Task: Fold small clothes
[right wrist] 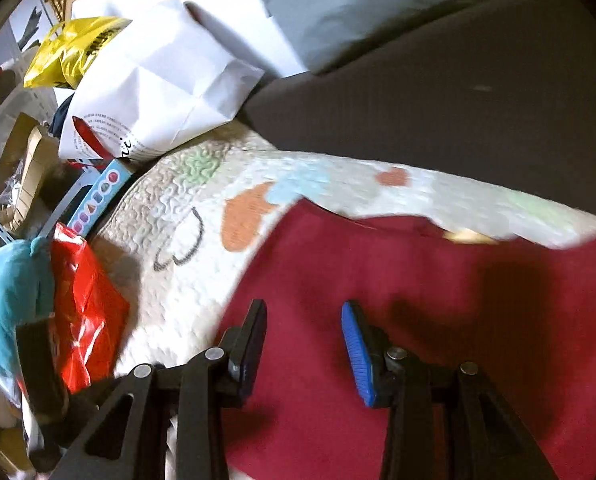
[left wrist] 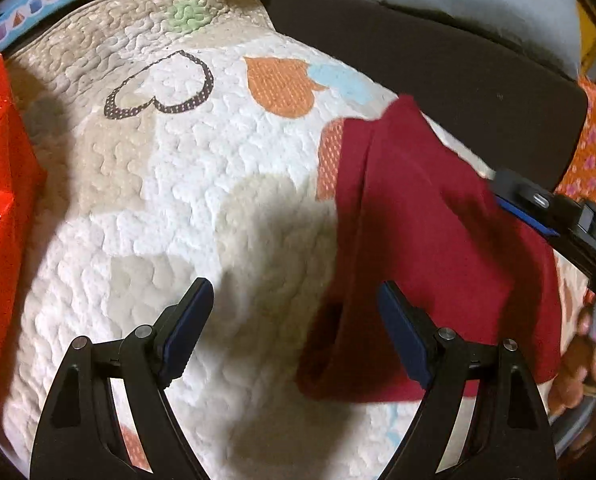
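On quilt (left wrist: 186, 200), both grippers' jaws gape empty over maroon garment (right wrist: 378, 280); bag (right wrist: 158, 92) print unreadable.

Surface: quilted heart-print mat (left wrist: 186, 184)
On it: dark red garment (right wrist: 398, 280)
At its edge: red plastic bag (left wrist: 2, 184)

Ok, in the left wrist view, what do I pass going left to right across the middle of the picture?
Red plastic bag → quilted heart-print blanket → dark red garment → right gripper, coming in at the picture's right edge.
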The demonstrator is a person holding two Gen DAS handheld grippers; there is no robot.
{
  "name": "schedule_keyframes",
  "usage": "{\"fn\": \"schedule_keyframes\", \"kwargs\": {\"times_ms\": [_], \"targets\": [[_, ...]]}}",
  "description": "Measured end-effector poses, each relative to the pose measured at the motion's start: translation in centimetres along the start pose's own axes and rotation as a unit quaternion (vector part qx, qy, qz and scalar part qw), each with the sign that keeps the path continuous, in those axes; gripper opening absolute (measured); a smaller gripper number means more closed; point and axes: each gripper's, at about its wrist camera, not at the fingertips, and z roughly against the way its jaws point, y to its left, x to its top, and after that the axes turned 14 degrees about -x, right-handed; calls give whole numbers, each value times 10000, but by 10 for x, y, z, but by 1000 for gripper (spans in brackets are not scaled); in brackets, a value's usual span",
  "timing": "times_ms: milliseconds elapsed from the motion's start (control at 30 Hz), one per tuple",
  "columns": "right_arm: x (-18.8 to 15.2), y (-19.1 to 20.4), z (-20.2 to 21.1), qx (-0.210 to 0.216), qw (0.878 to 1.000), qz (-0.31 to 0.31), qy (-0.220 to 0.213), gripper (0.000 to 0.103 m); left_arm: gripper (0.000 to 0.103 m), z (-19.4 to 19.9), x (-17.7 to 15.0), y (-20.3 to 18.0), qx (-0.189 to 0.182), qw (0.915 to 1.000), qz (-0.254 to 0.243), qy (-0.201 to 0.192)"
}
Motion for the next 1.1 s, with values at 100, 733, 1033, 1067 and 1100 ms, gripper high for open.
{"fn": "schedule_keyframes", "kwargs": {"times_ms": [100,733,1033,1067,1100], "targets": [[19,19,-25,-215,9997,141,27,32,84,-4,6,2,103,9999,-64,4],[31,19,-86,-289,9977,-169,591,26,84,-21,17,7,42,9999,-62,115],[18,-3,-74,-327,9968,-538,487,28,84,-22,16,8,-25,9999,0,111],[16,-3,-81,-363,9967,-487,547,28,84,-22,16,7,-29,9999,-14,110],[14,-3,-85,-368,9966,-452,584,29,84,-22,16,7,-32,9999,-34,115]]}}
